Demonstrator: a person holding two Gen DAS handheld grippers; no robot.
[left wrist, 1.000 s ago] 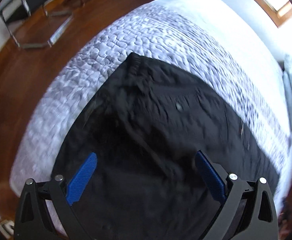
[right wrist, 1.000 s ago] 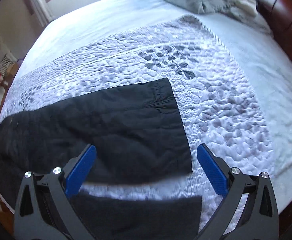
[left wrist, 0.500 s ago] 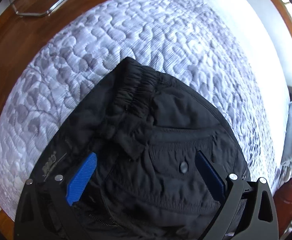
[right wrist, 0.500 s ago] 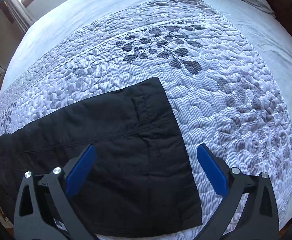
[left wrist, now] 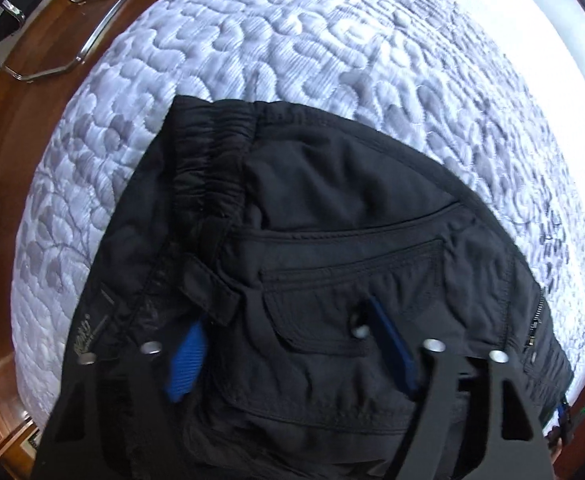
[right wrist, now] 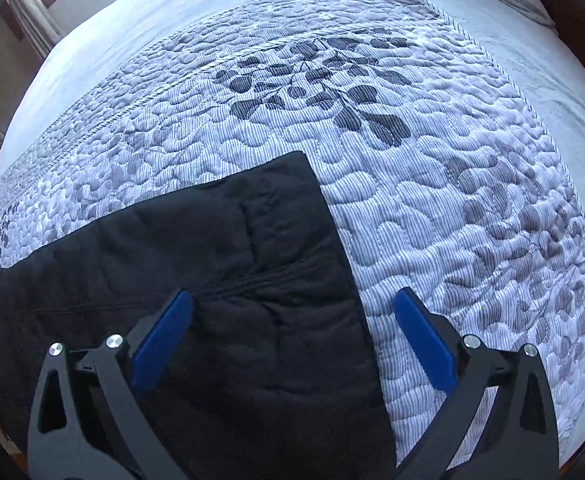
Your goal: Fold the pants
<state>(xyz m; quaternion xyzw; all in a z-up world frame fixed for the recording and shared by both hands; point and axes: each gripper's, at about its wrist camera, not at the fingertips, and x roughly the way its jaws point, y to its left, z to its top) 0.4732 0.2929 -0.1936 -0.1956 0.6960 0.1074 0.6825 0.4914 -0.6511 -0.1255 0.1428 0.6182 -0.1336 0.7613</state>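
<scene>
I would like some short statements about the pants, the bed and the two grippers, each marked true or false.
1. The black pants lie on a quilted bedspread. True.
2. The left gripper is over the waist end, near a flapped pocket. True.
3. The pants are blue jeans. False: they are black, with an elastic waistband.
4. The right gripper is shut on the leg hem. False: its jaws stand wide open over the hem.
5. The left gripper's jaws are opening. False: they are closing, with pants fabric between them.

We are looking at a home bedroom: a quilted bedspread (right wrist: 432, 200) is covering a bed (wooden floor (left wrist: 48, 92) lying beside it).
</scene>
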